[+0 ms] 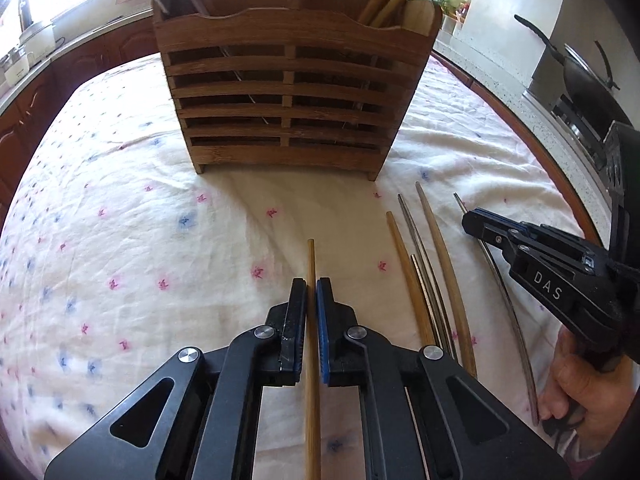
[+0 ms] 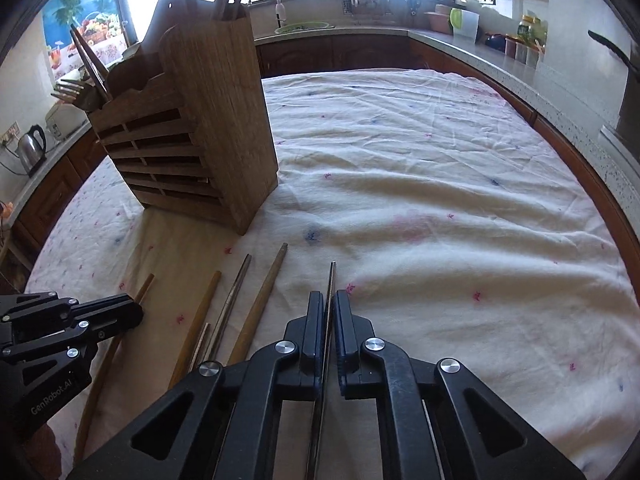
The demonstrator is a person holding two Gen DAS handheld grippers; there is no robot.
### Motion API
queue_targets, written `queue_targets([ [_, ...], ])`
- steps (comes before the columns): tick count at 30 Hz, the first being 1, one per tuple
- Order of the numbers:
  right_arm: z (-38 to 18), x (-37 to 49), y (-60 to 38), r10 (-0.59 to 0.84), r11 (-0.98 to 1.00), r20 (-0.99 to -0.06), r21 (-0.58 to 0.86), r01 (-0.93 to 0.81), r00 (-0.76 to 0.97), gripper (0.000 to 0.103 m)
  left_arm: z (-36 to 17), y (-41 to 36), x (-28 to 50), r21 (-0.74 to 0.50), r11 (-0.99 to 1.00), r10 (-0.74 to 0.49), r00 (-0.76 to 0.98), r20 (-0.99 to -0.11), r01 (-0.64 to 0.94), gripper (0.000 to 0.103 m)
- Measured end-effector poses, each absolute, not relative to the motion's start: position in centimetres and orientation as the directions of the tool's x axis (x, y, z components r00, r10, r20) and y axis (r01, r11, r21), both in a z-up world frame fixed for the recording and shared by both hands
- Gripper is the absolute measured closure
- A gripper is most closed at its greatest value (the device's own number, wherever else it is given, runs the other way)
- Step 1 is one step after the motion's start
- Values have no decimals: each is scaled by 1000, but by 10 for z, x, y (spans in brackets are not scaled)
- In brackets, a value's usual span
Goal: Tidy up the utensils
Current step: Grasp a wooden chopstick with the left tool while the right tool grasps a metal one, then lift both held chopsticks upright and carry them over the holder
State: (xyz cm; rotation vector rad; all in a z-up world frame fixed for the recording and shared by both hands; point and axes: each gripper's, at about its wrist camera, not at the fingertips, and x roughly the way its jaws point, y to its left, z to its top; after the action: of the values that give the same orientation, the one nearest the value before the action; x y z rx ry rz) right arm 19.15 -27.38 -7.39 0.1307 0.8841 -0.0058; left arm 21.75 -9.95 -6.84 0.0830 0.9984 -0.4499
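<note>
A slatted wooden utensil holder (image 1: 284,92) stands on a table draped in a wrinkled cream cloth (image 1: 120,208) dotted with small pink and blue flowers. It already holds forks on one side and wooden chopsticks on the other.

In front of the holder, the left gripper (image 1: 311,300) is clamped on a round, pale wooden chopstick (image 1: 311,264), its jaws pressed against the shaft with the tip poking out toward the holder. Just to that side of the holder's front right corner, the right gripper (image 2: 329,312) is closed tight on a thin, shiny metal chopstick (image 2: 332,276). Between the two grippers lie four loose sticks (image 1: 424,280) side by side on the cloth, two wooden and two slim metal.

Both sticks are gripped well back from their tips. As a judgement, the smooth, narrow metal one could pivot or slide in the pads when lifted, and either long stick could catch a holder slat or the sticks already inside. The two grippers also sit close together, so raising both at once risks a knock, and the soft cloth may snag and drag.
</note>
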Motion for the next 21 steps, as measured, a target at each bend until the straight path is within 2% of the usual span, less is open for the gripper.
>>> queue_targets([
  [8,-36,158,-277,155,968,-699,248,33,698,98,-28,-50,204,-258,896,-419,492,-763,363,98],
  [14,4,132,-275,190,957,-620,289,-3,761,98,5,-17,187,-288,888,-449,541,-711,358,98],
  [21,53,109,-274,205,953,-505,300,-52,839,98,44,-14,179,-314,875,-483,611,-627,369,98],
])
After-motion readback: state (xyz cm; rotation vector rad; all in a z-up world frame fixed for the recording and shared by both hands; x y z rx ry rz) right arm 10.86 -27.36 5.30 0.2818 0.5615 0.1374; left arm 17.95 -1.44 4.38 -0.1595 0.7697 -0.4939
